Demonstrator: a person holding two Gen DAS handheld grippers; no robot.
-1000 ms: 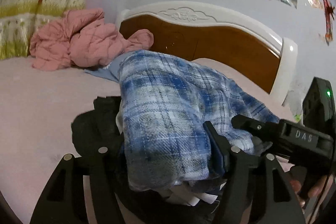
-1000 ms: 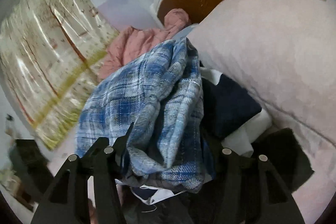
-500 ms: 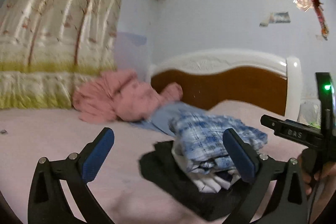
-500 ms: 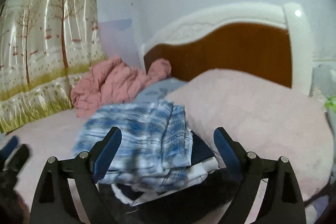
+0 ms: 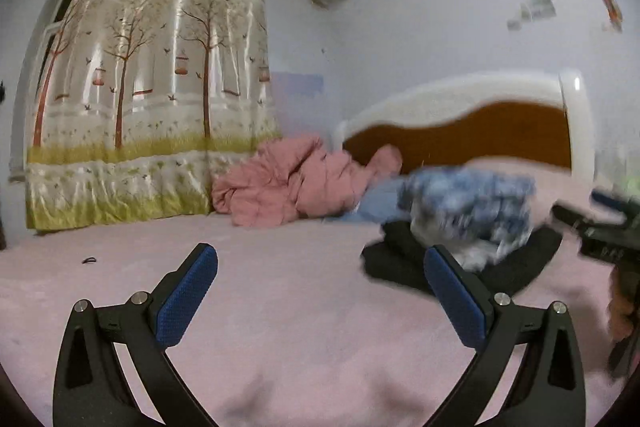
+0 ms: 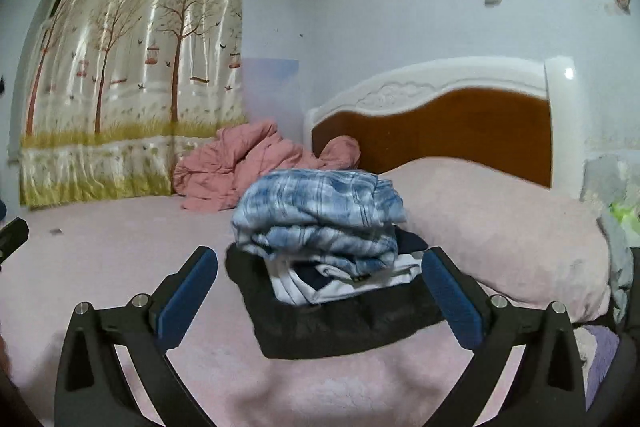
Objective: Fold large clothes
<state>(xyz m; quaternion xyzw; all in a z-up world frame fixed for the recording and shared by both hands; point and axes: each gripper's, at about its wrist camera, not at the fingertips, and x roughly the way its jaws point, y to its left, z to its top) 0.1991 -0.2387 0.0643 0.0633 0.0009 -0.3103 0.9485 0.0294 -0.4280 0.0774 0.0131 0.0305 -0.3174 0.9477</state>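
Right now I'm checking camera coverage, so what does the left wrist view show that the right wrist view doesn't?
Only the left wrist view shows the right gripper, blurred at its right edge, and a small dark object on the bed.

Only the right wrist view shows the pink pillow and the stack's layers sharply: plaid shirt over white and navy clothes on a black garment.

Both show the curtain, headboard, pink quilt and open grippers.

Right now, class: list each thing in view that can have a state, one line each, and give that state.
left gripper: open, empty
right gripper: open, empty
blue plaid shirt: folded, atop the stack
white garment: folded, under the shirt
black garment: at the bottom of the stack
pink quilt: crumpled
curtain: drawn
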